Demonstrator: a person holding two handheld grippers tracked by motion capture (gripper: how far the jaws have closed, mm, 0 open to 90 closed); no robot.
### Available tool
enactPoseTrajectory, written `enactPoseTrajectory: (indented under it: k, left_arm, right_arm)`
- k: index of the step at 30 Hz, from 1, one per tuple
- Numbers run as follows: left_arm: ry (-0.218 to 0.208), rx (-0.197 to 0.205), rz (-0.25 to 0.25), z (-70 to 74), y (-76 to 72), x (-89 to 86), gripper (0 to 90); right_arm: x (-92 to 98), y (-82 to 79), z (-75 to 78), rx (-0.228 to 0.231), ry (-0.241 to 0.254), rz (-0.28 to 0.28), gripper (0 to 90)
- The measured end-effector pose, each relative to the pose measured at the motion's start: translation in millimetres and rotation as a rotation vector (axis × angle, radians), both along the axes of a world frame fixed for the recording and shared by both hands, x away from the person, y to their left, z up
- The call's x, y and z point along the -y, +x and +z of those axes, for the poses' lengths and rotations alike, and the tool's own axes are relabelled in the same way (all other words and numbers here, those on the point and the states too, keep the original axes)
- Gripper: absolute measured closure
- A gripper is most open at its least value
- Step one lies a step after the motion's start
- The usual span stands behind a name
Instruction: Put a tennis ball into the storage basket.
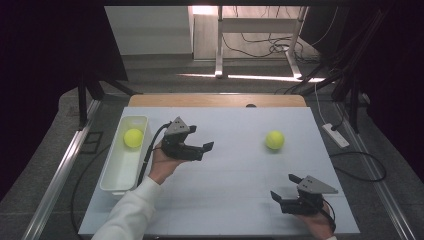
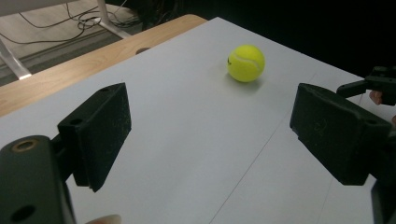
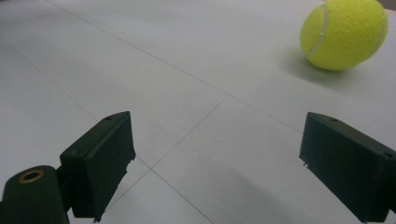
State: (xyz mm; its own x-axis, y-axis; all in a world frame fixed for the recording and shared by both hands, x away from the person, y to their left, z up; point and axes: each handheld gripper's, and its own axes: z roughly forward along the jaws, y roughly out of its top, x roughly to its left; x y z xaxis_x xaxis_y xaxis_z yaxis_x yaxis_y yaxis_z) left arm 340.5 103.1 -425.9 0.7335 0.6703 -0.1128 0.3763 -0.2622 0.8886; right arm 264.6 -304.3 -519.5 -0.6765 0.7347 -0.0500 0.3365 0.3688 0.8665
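Black padded jaws of the left gripper (image 2: 205, 135) stand wide apart with nothing between them, above the large white table sheet (image 1: 225, 190). Behind this claw sits a long white plastic bin (image 1: 118, 170) holding one yellow-green tennis ball (image 1: 133, 138). Ahead of it, well apart, a second fuzzy yellow-green tennis ball (image 2: 246, 63) rests on the sheet. Low at the near edge, the right gripper (image 1: 286, 189) is also spread and empty. A good approach would likely straddle the loose ball squarely before closing.
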Motion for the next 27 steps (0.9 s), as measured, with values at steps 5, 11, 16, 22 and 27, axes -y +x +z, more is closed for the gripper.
enactPoseTrajectory:
  k: [5,11,16,22,27]
  left_arm:
    - [-0.002,-0.006,-0.008,-0.9,2.5,4.7,13.1]
    - [0.008,-0.009,-0.018,-1.4,6.7,12.0,13.1]
    - [0.022,-0.007,-0.030,0.6,9.6,18.6,13.1]
    - [0.027,-0.005,-0.047,4.0,14.2,29.4,13.2]
    - [0.033,-0.010,-0.063,3.3,17.5,38.3,13.1]
  right_arm:
    - [0.0,0.3,-0.3,0.000,0.004,0.002,9.5]
    - [0.1,0.2,-0.2,0.000,0.005,0.002,9.5]
    - [0.3,0.2,-0.1,-0.001,0.010,0.002,9.5]
    - [1.5,-0.4,-0.3,-0.002,0.013,0.001,9.5]
    - [1.9,-0.3,-0.2,-0.002,0.009,-0.003,9.5]
